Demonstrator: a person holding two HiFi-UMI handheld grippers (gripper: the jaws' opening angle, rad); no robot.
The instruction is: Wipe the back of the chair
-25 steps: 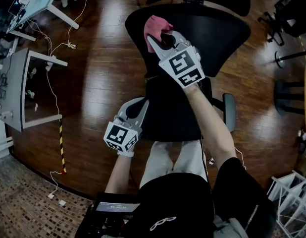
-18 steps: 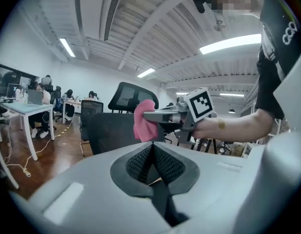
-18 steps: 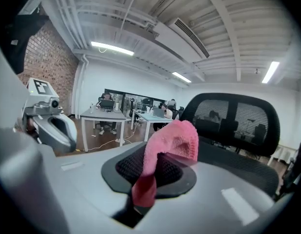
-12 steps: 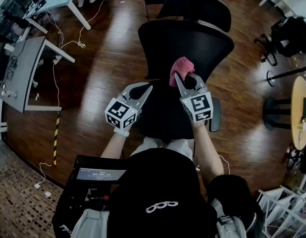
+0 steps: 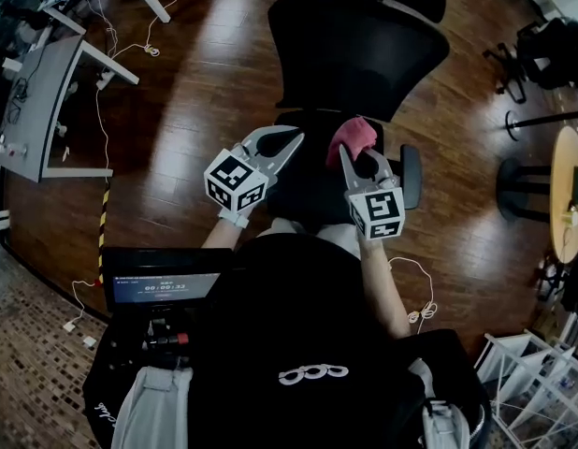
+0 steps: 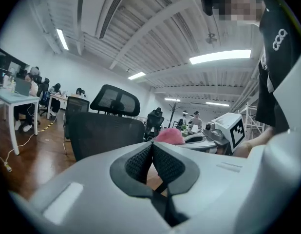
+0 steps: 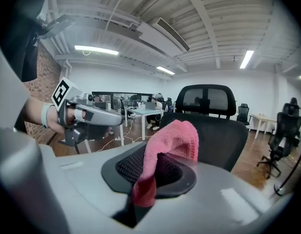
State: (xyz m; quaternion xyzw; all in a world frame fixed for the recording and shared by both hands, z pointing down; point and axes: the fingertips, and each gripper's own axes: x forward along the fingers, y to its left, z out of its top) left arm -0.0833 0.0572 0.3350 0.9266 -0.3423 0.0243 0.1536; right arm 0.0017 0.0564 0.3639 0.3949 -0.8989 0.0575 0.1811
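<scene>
1. Dark wooden flooring (image 5: 205, 82) is stretching beneath a black office chair (image 5: 359, 50).
2. Right gripper (image 5: 356, 160) is pinching a pink cloth (image 5: 353, 137) between closed jaws, low down near the chair's back.
3. Left gripper (image 5: 287, 141) is hovering just beside it, jaws pressed together and gripping nothing.

The dark wooden floor (image 5: 195, 92) carries a black office chair (image 5: 359, 54) near its middle. White cables (image 5: 99, 129) trail along the left side by a grey bench (image 5: 36, 92). A yellow-black striped tape (image 5: 104, 237) lies near the left edge, where mosaic tiles (image 5: 36, 344) begin.
</scene>
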